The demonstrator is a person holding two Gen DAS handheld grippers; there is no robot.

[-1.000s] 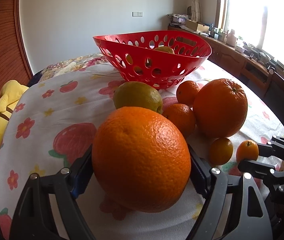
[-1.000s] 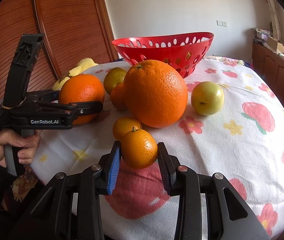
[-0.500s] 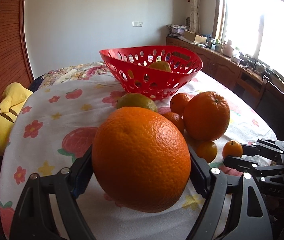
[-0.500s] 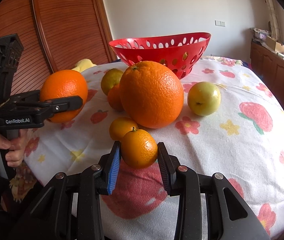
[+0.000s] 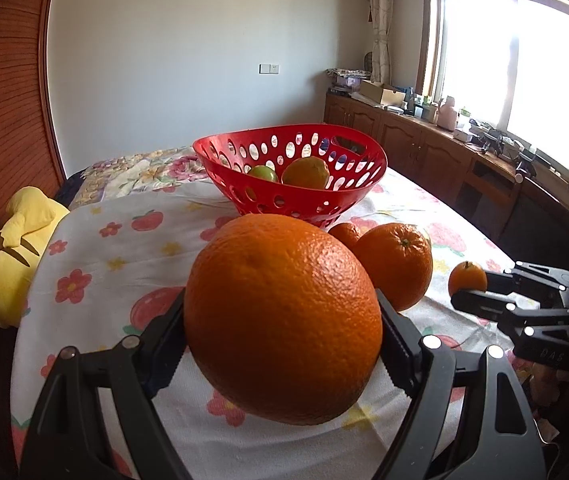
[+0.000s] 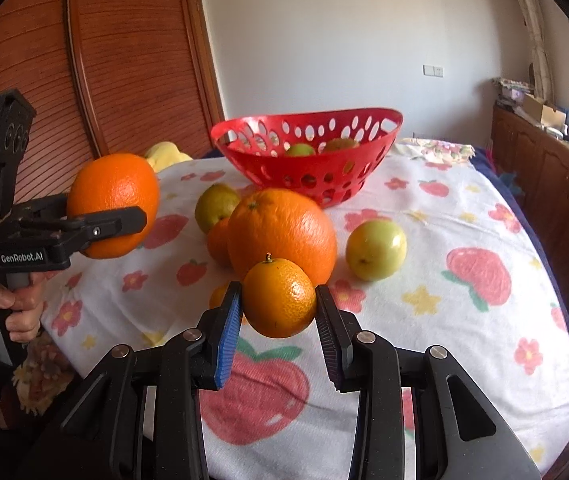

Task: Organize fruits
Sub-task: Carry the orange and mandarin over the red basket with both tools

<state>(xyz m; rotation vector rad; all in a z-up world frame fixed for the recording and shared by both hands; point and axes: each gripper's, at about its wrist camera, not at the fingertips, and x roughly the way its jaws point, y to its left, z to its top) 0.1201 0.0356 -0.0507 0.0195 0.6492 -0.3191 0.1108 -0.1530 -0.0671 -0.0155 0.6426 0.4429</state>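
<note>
Floral-clothed table (image 6: 464, 208): both fruits now lifted clear.
Left fingers (image 5: 284, 320) grip the large orange (image 5: 282, 320), right fingers (image 6: 278, 312) the small mandarin (image 6: 278, 298); red basket (image 6: 312, 180) likely next.

Wrist views, both facing basket (image 5: 290, 168)

Left gripper (image 5: 280, 340) with large orange (image 5: 282, 322) now higher relative to red basket (image 5: 296, 196), basket interior newly visible; right gripper (image 6: 278, 312) with small mandarin (image 6: 278, 298) lifted off the tablecloth (image 6: 464, 240), now nearer basket level.
</note>
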